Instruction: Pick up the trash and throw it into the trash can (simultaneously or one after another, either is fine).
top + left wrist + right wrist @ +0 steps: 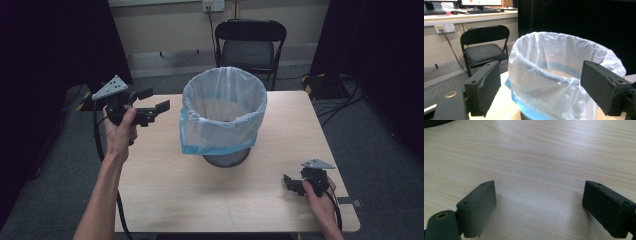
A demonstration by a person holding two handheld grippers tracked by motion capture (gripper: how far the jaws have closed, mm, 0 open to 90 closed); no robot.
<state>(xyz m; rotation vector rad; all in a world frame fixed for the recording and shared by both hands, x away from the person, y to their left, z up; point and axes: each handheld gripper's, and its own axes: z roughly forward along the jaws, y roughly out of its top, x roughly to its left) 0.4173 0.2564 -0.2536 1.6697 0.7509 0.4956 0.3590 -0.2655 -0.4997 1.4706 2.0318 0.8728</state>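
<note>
Standing mid-table, the round mesh bin (226, 157) wears a thin, crinkled, translucent white liner (223, 112) with a blue hem folded over its rim, on a pale wood-grain table (165, 190). My left gripper (150, 106) is spread wide and empty, raised just beside the liner's left side, forearm stretched forward and wrist lifted. My right gripper (292, 184) is parted too, holding nothing, low over the table's near right corner.
</note>
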